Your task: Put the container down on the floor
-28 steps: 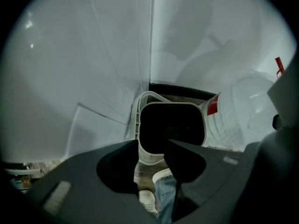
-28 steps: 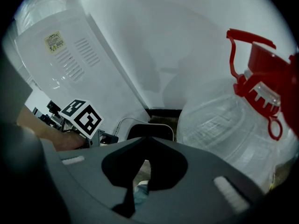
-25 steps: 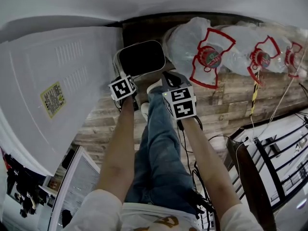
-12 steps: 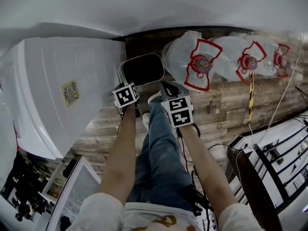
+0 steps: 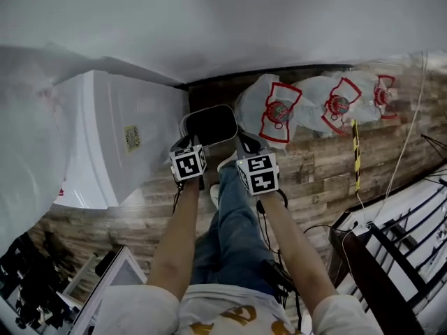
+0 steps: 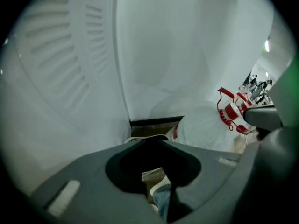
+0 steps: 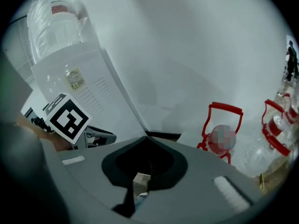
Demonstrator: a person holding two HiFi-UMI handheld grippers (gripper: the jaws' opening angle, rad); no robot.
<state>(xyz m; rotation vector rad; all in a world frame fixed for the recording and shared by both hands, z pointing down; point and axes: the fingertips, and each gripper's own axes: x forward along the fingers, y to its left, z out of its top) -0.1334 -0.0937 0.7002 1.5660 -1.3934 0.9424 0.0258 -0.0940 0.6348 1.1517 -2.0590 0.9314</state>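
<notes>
**Against the skirting: container pinched at both near corners**

At far left, a tall white water dispenser (image 5: 119, 145) was seen standing against the wall, with a yellow label on its side. Just right of it, the left gripper (image 5: 186, 144) was pointed down toward the wood floor (image 5: 314, 166). Its fingers were drawn narrow and pinched on the near left corner of the container (image 5: 209, 121). That container, white-rimmed and dark inside, was found low against the dark skirting (image 5: 223, 82), between the dispenser and the bottles. Whether its base touched the floor could not be told. A leg in blue jeans (image 5: 234, 215) was seen between the two forearms. On the container's near right corner, the right gripper (image 5: 244, 139) was closed in the same narrow way. Further right, three bagged water bottles (image 5: 274, 110) with red handles were laid along the wall. A black metal rack (image 5: 391, 257) was seen at the lower right.
</notes>
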